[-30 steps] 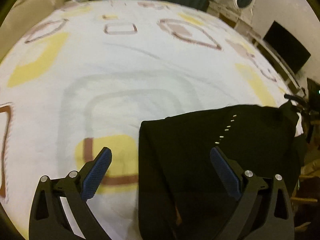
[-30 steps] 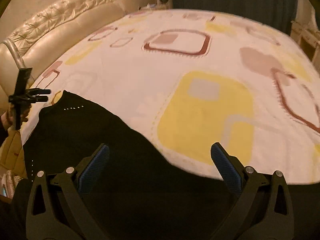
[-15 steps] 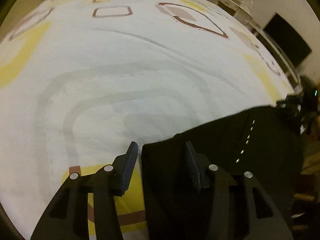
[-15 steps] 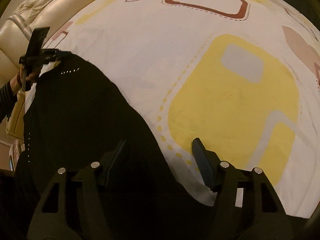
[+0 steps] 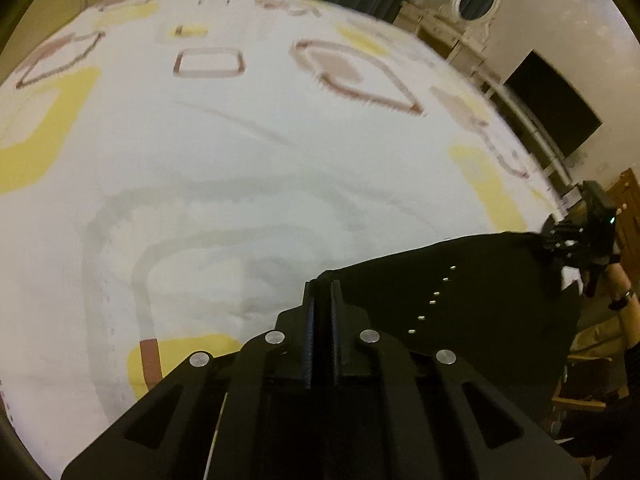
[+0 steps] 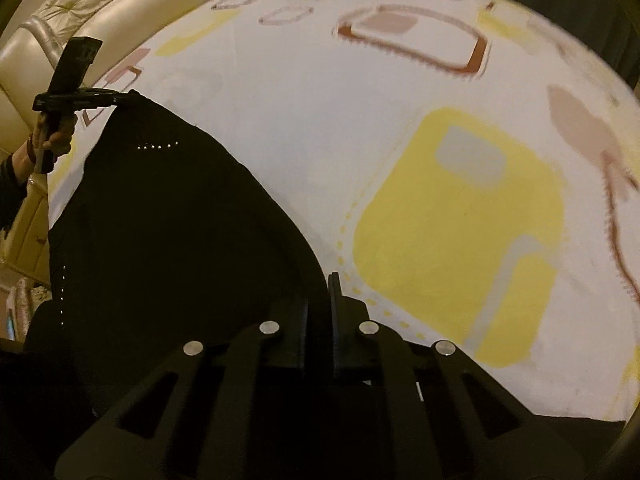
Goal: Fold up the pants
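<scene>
Black pants [image 5: 472,304] with a row of small silver studs hang stretched between my two grippers above a patterned bed. My left gripper [image 5: 322,292] is shut on one top corner of the pants. My right gripper [image 6: 320,284] is shut on the other corner, and the pants [image 6: 160,220] spread away to its left. The right gripper also shows at the far right of the left wrist view [image 5: 576,240], and the left gripper at the far left of the right wrist view [image 6: 80,96], each pinching the cloth.
The bed sheet [image 5: 240,160] is white with yellow, brown and grey squares. A cream tufted headboard [image 6: 60,20] lies at the left of the right wrist view. A dresser with an oval mirror [image 5: 476,0] and a dark screen [image 5: 552,108] stand beyond the bed.
Both grippers went from wide open to shut on the pants' edge. The pants have lifted off the sheet and are now held stretched between the grippers.
</scene>
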A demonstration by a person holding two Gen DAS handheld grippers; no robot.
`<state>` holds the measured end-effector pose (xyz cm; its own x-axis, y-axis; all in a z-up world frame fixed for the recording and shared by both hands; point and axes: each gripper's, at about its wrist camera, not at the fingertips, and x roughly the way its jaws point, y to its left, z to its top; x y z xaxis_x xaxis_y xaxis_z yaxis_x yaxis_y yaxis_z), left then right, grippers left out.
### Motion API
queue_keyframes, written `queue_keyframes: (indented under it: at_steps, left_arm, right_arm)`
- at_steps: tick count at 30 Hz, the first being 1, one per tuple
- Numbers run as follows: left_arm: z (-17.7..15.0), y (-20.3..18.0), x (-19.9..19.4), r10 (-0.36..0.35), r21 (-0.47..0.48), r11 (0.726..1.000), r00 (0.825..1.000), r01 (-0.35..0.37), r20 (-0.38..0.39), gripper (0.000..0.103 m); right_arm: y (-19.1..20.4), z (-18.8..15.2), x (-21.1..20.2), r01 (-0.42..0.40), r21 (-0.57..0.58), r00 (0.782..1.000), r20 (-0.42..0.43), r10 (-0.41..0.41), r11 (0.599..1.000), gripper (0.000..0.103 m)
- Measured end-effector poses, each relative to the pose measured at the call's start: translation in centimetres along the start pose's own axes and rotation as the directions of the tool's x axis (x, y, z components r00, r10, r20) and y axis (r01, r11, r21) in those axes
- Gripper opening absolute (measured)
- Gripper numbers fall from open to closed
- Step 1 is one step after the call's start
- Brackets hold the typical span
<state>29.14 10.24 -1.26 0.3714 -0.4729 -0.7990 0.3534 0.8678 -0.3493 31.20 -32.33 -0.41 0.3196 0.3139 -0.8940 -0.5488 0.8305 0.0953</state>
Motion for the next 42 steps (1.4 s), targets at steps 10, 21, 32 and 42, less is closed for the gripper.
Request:
queue_keyframes:
  at_steps: [10, 21, 32, 42]
  left_arm:
    - [-5.1, -3.6, -8.2, -0.099, -0.003, 0.995, 0.983, 0.101, 0.157, 0.006]
    - [-15.4, -5.4, -10.9, -0.118, -0.06, 0.99, 0.982, 0.128, 0.146, 0.006]
    - [-22.1, -4.0, -7.4, -0.089, -0.165, 0.982, 0.995, 0.096, 0.044, 0.007]
    - [-24.1, -4.0, -8.7, -0.078, -0.164, 0.983, 0.995, 0.087, 0.061, 0.008]
  right_arm:
    - [7.8, -6.2, -7.3, 0.131, -0.068, 0.975, 0.191, -0.116, 0.989, 0.008]
    - [15.4, -15.6, -6.2, 0.133, -0.082, 0.975, 0.188, -0.116, 0.988, 0.008]
    - [18.2, -21.4, -3.1, 0.13, -0.07, 0.986, 0.111, -0.122, 0.989, 0.011]
    - [17.6, -22.8, -4.3, 0.052, 0.039, 0.986, 0.157, -0.058, 0.998, 0.025]
